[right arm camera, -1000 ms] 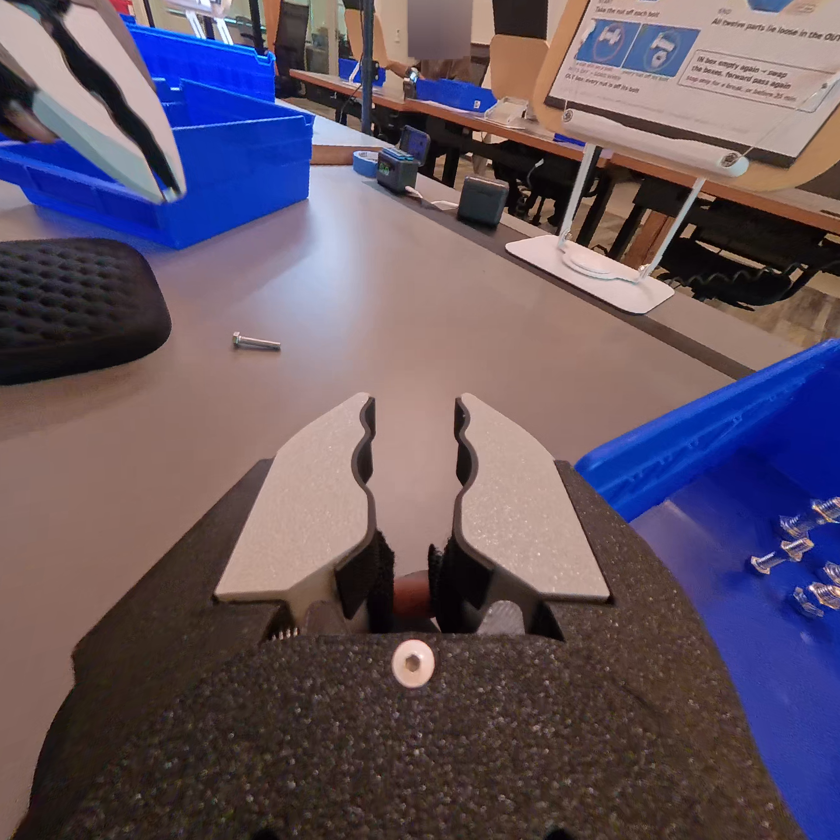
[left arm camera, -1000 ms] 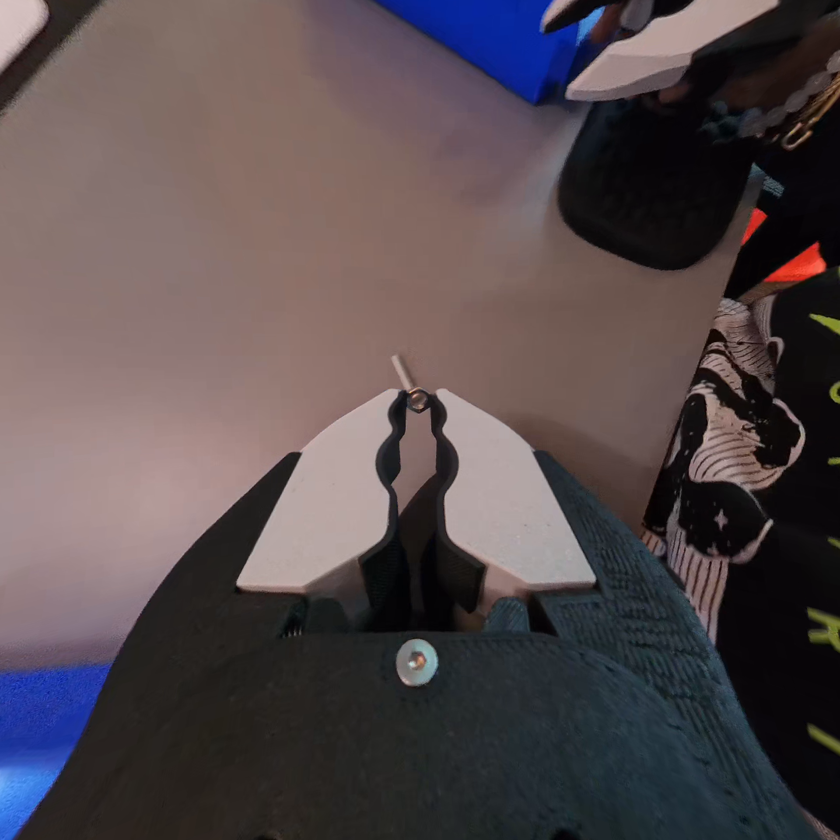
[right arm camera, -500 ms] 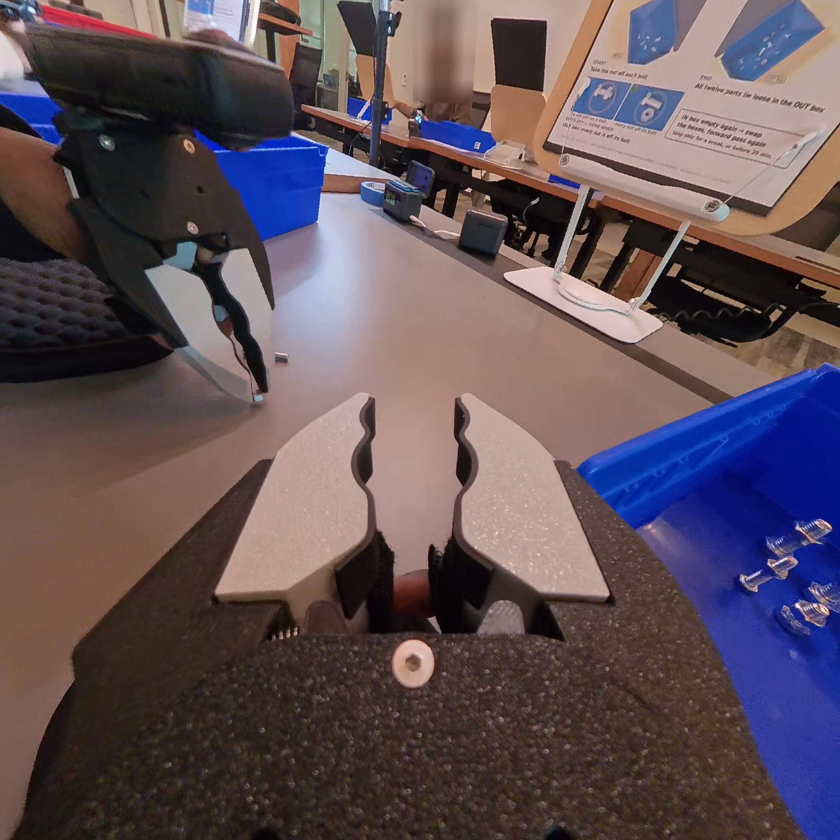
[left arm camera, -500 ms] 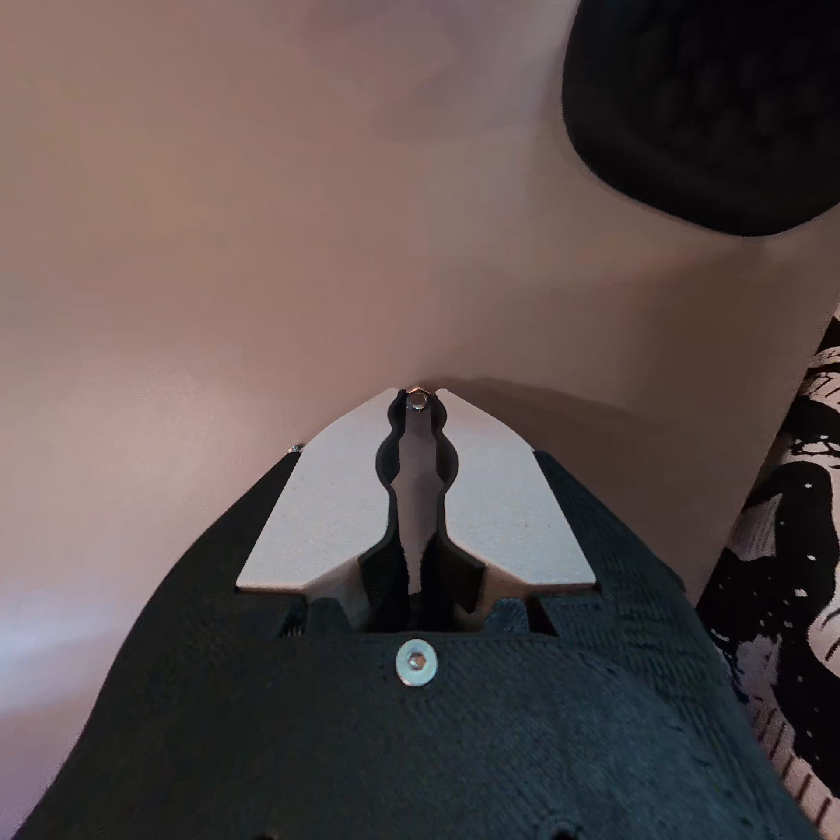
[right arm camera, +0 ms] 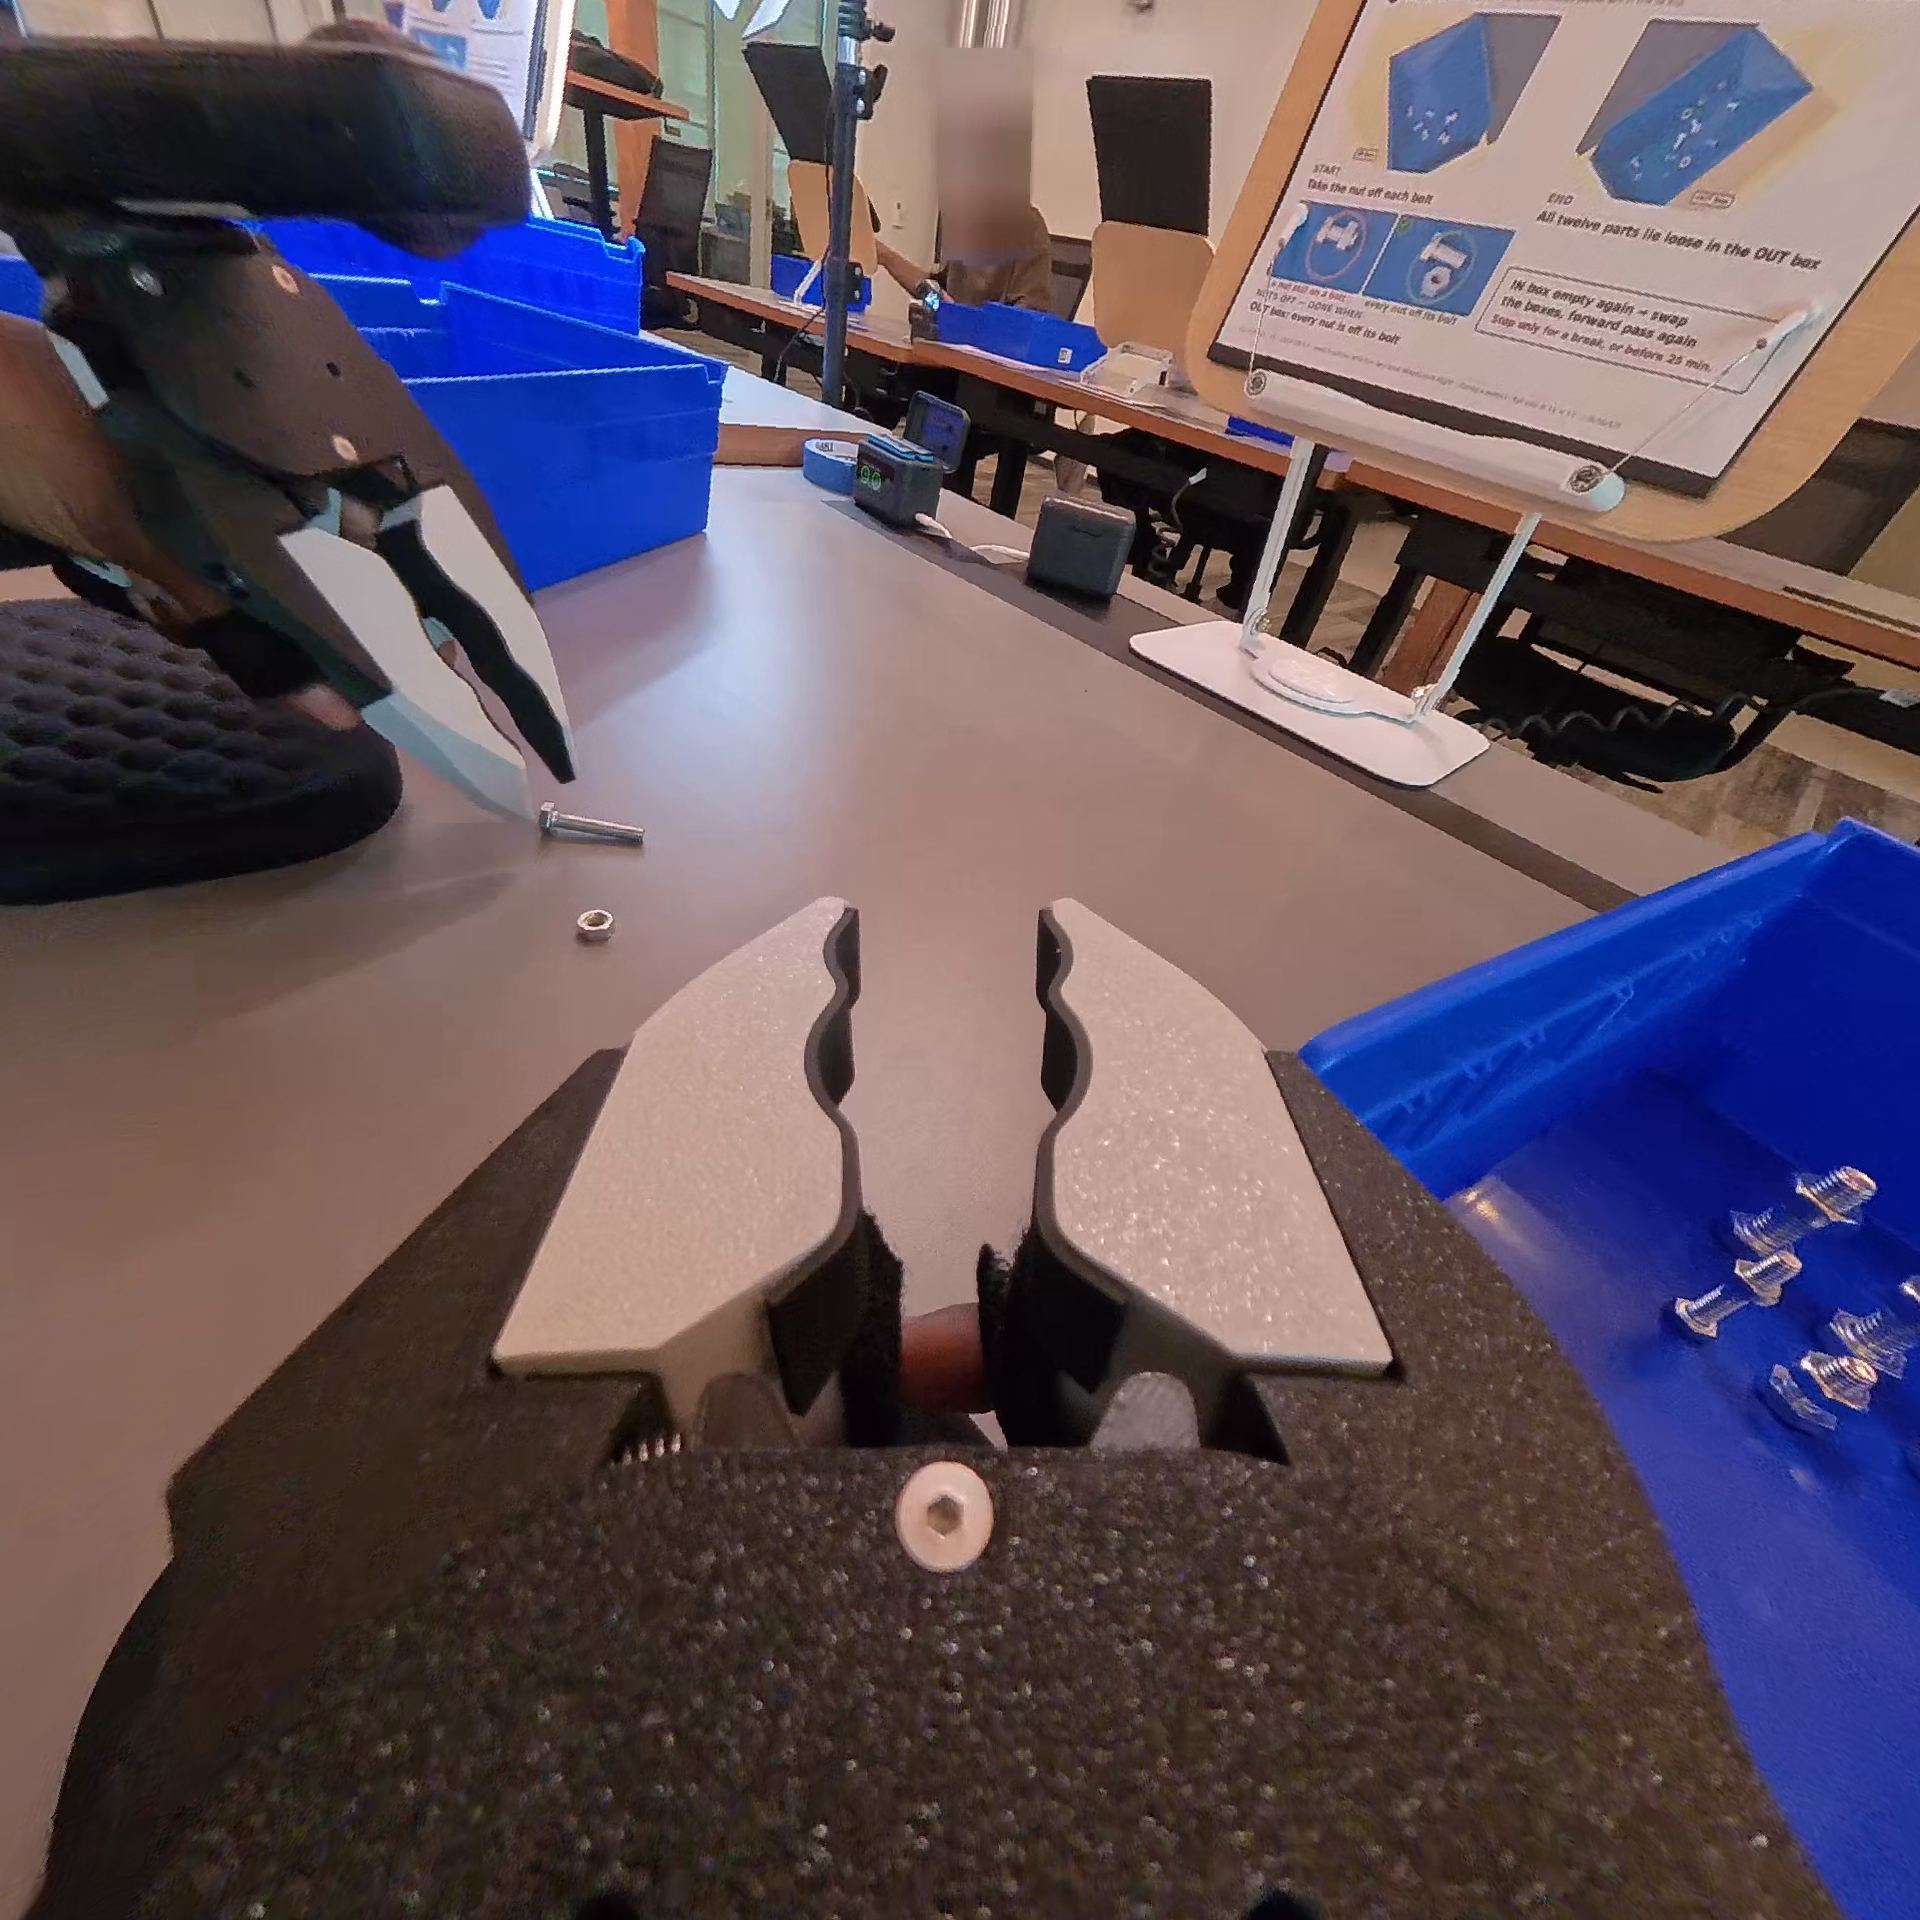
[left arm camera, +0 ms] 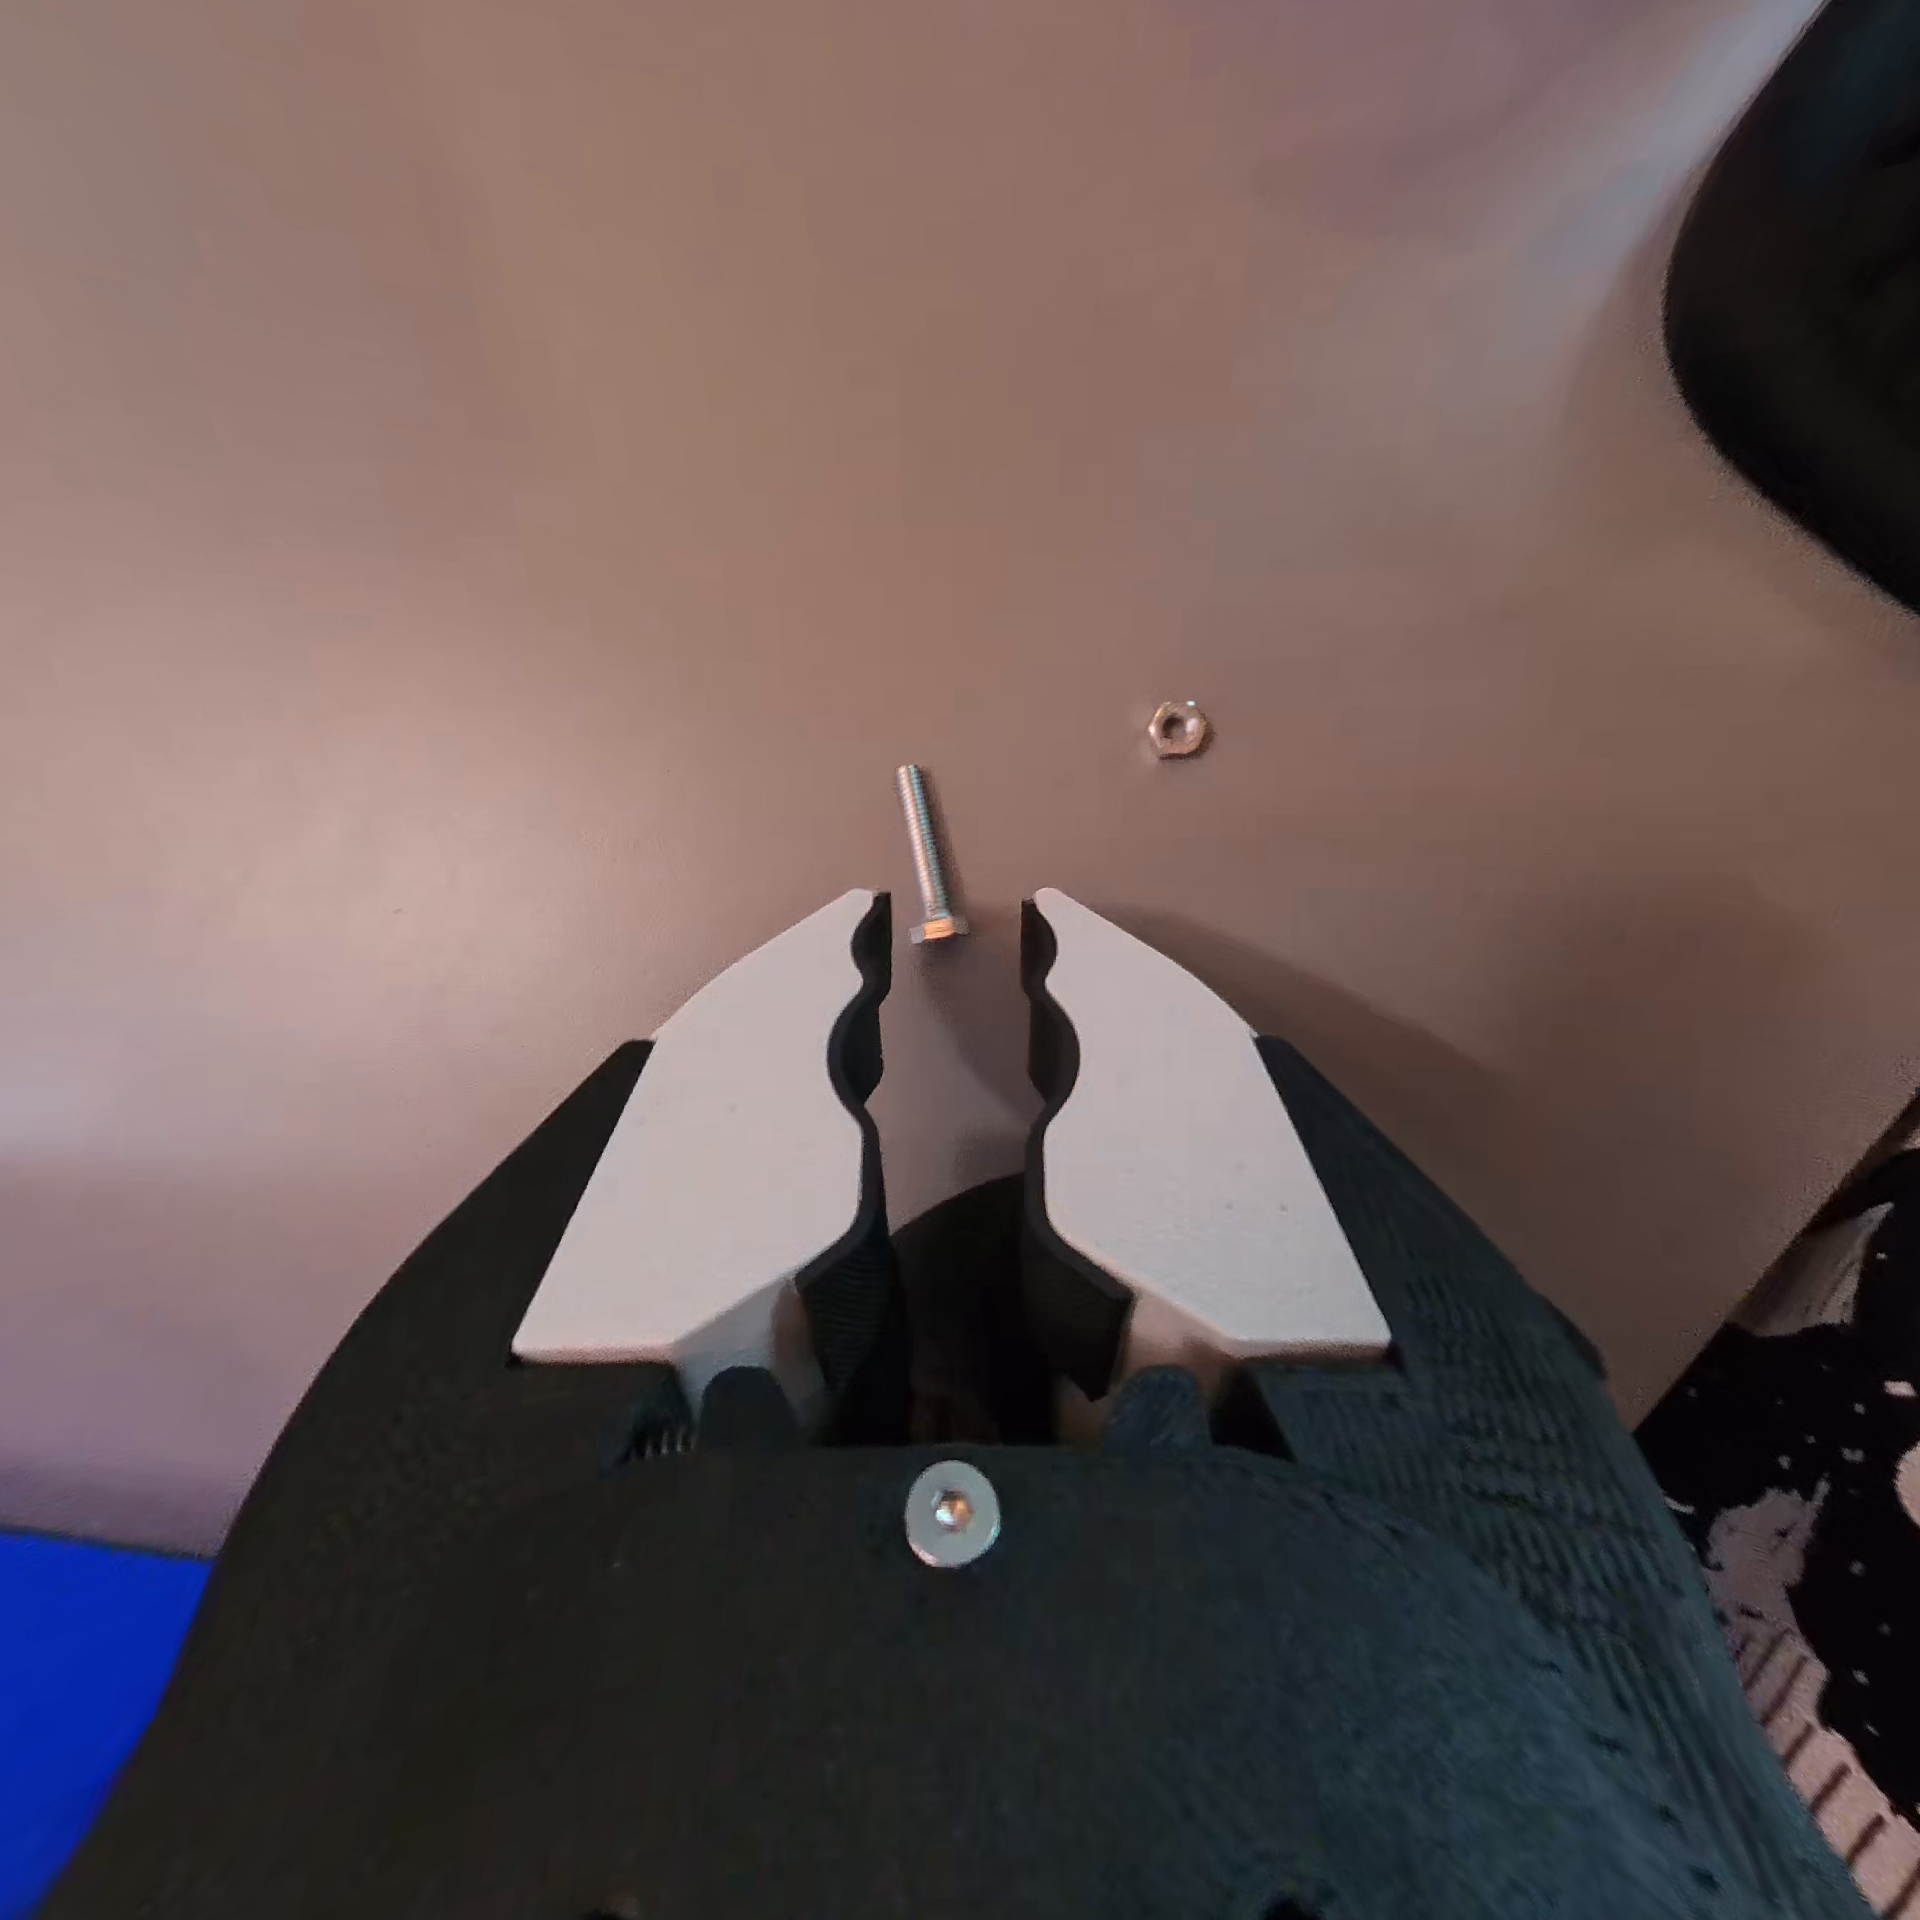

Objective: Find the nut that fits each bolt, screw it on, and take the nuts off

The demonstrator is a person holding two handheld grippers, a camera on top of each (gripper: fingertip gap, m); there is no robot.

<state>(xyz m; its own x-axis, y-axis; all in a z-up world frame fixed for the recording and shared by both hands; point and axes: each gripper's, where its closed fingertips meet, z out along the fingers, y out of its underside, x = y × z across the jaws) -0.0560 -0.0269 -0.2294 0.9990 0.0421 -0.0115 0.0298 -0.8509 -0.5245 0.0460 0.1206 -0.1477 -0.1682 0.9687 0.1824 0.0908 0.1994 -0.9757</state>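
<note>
A small steel bolt [left arm camera: 927, 864] lies flat on the grey-brown table, its hex head between my left fingertips. My left gripper [left arm camera: 956, 909] is open just above it, and neither pad touches the bolt. A small steel nut [left arm camera: 1175, 729] lies loose on the table to the right of the bolt. The right wrist view shows the same bolt [right arm camera: 590, 826], the nut [right arm camera: 594, 924] and the left gripper [right arm camera: 525, 774] tilted down over the bolt's head. My right gripper [right arm camera: 948, 935] is open and empty above the table, to the right of these parts.
A black padded rest [right arm camera: 156, 748] lies left of the bolt. A blue bin [right arm camera: 1621, 1049] at the right holds several clear bolts [right arm camera: 1766, 1278]. More blue bins [right arm camera: 582, 436] stand at the back left. A white stand with an instruction board [right arm camera: 1340, 696] is at the back right. It is some 5 cm from my left tips to the small steel nut [left arm camera: 1175, 729]. It turns up in the right wrist view [right arm camera: 590, 921] as well.
My left gripper was shut on the nut, came down to the table and opened. The nut now lies loose beside the bolt. My right gripper stayed open and barely moved.
</note>
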